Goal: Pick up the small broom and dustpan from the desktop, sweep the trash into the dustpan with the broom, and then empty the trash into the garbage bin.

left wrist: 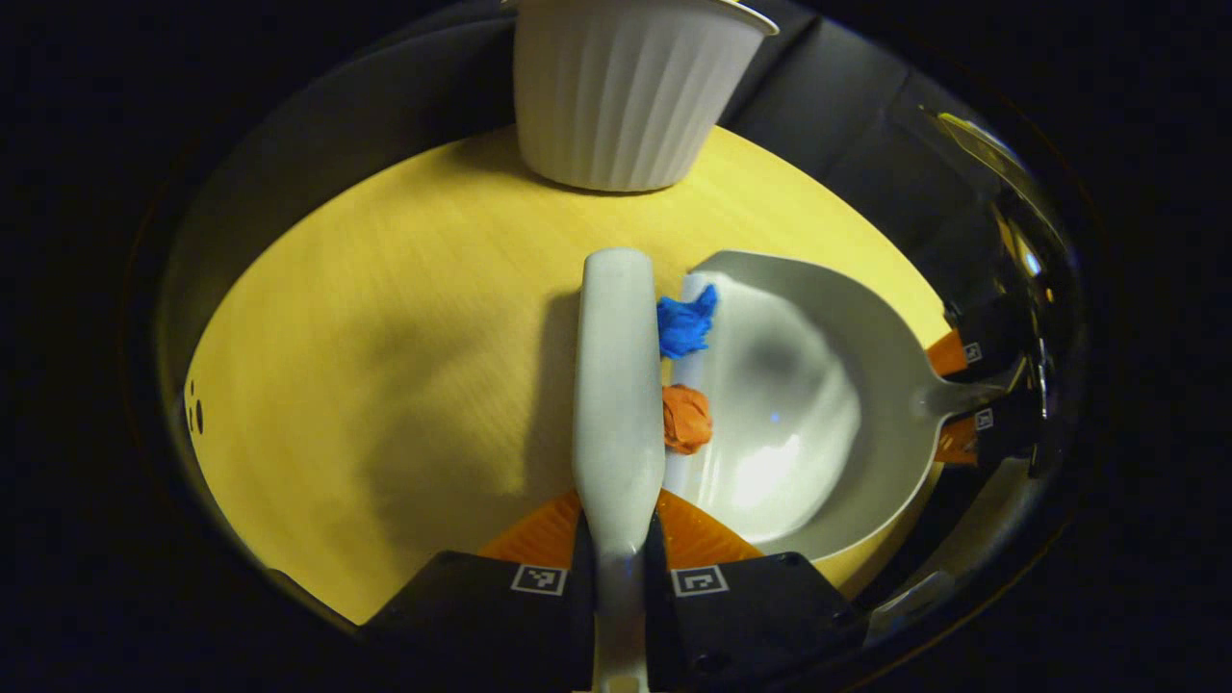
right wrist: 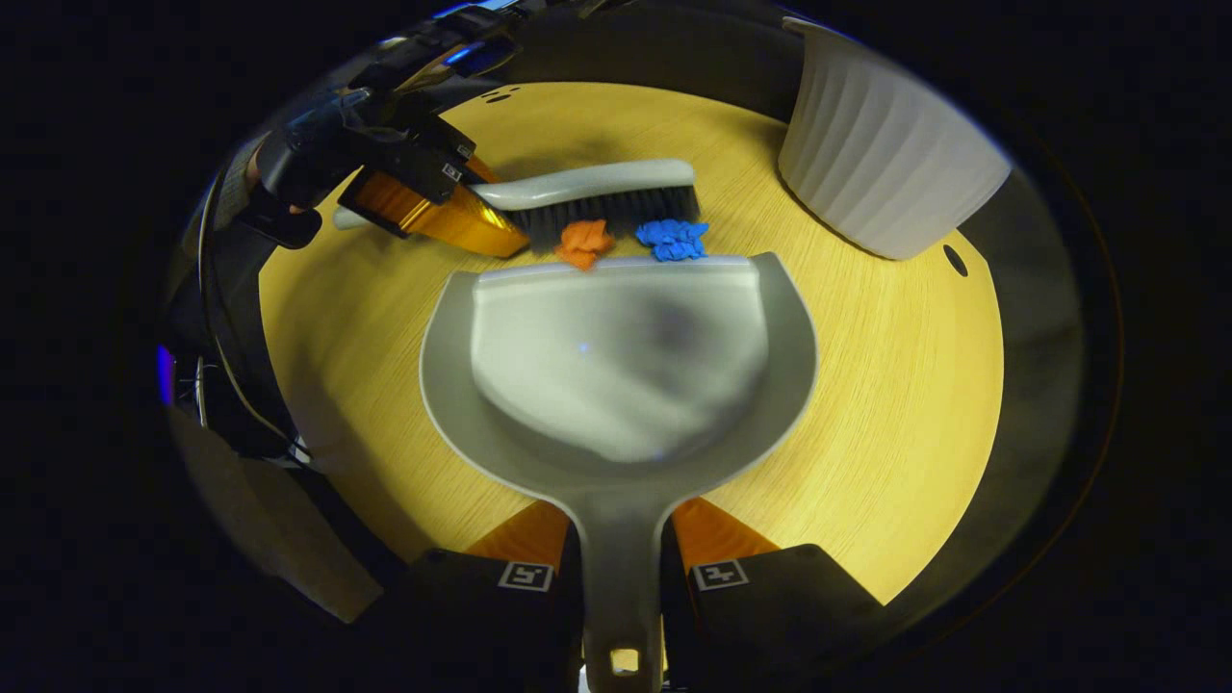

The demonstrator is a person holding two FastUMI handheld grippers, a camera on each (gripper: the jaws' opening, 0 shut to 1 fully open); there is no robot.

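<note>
Sweeping step: my left gripper (left wrist: 616,563) has its jaws clamped on the broom (left wrist: 617,375) handle, my right gripper (right wrist: 621,568) has its jaws clamped on the dustpan (right wrist: 616,366) handle.
Risk 1: blue scrap (right wrist: 672,239) and orange scrap (right wrist: 584,243) sit right at the dustpan lip, not inside yet. If I flick too fast they likely hop over the rim or squirt sideways past the lip ends.
Risk 2: lip looks flat on the wooden surface (right wrist: 885,404), but if my right hand tilts the pan up, scraps probably slide under it instead of in.
Risk 3: blue scrap is close to one end of the lip; an angled stroke could push it off round the pan's side.
Risk 4: garbage bin (right wrist: 881,164) stands near the far edge of the surface, close to the pan; a wide swing with either tool might knock it.
Trash vs my jaws: both scraps pinched between bristles and lip, touching or almost touching both. In the left gripper view they lie just beside the broom head, on the pan side, ahead of my left jaws.
Trash vs right jaws: straight ahead, across the whole pan bowl, at its far lip.
Pan bowl: nothing in it, judged from both views.
Bin: ribbed white, upright, beyond the broom tip in the left gripper view.
Progress guess: pickup done, sweep mid-way, emptying not yet started.
</note>
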